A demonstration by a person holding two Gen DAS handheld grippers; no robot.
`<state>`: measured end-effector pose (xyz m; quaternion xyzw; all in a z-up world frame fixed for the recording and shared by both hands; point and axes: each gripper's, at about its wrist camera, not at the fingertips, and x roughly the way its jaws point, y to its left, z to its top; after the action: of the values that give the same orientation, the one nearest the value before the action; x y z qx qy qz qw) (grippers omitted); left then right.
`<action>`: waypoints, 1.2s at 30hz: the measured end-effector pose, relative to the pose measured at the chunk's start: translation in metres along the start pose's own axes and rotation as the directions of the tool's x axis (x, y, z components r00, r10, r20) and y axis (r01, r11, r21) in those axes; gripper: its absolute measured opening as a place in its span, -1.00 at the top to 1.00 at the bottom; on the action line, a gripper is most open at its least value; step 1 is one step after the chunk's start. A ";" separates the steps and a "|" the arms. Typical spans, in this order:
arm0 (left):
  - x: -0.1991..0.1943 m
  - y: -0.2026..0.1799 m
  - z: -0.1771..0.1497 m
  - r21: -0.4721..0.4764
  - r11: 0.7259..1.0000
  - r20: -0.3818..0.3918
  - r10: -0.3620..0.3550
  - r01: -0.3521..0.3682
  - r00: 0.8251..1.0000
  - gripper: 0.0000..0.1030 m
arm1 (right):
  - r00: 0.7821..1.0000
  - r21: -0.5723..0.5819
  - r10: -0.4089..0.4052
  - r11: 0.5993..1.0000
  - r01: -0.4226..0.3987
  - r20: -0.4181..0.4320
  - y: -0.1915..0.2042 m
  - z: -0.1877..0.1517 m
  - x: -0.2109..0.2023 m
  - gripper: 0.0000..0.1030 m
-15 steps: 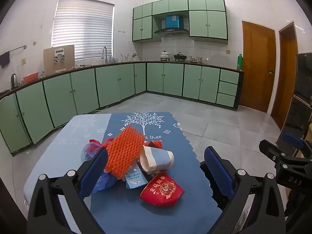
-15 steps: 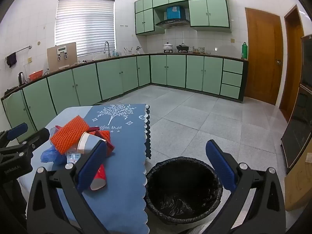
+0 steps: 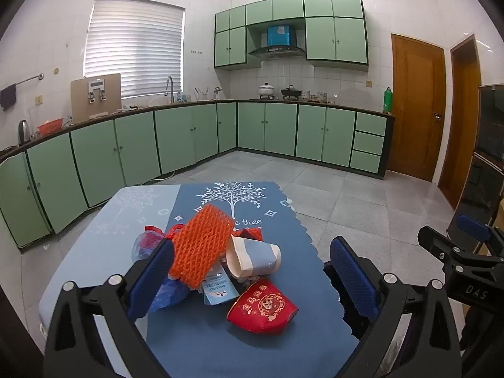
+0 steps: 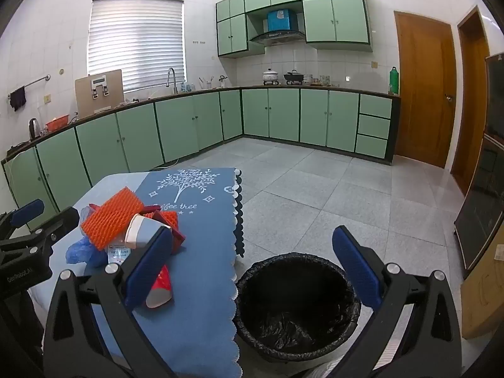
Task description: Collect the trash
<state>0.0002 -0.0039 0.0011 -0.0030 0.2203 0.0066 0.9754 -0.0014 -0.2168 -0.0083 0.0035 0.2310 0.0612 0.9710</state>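
While my left gripper (image 3: pixel 252 271) hangs with jaws wide and empty over the blue tablecloth (image 3: pixel 220 346), the trash sits heaped ahead: an orange foam net sleeve (image 3: pixel 201 249), a crushed white-and-blue paper cup (image 3: pixel 255 256), a red paper cup (image 3: pixel 263 307). My right gripper (image 4: pixel 252 267) gapes empty above the black-lined round bin (image 4: pixel 296 308) beside the table.

The red paper cup (image 4: pixel 159 286) sits half hidden behind the right gripper's (image 4: pixel 252 272) finger; the bin's (image 4: pixel 297 307) depths are too dark to read.
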 end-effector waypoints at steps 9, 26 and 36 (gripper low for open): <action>-0.003 0.000 -0.001 0.000 1.000 0.003 0.005 -0.005 1.000 -0.88 | 1.000 0.000 0.004 1.000 -0.004 -0.002 -0.002 0.001 0.001 -0.91; -0.001 -0.001 -0.002 0.005 1.000 0.003 0.005 -0.005 1.000 -0.88 | 1.000 0.002 0.004 1.000 -0.004 -0.004 0.000 -0.002 0.001 -0.91; -0.001 0.000 -0.002 0.005 1.000 0.004 0.005 -0.005 1.000 -0.88 | 1.000 0.003 0.003 1.000 -0.003 -0.003 -0.002 -0.002 0.000 -0.91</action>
<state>-0.0016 -0.0039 -0.0007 0.0000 0.2183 0.0083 0.9759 -0.0017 -0.2186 -0.0103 0.0053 0.2326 0.0625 0.9706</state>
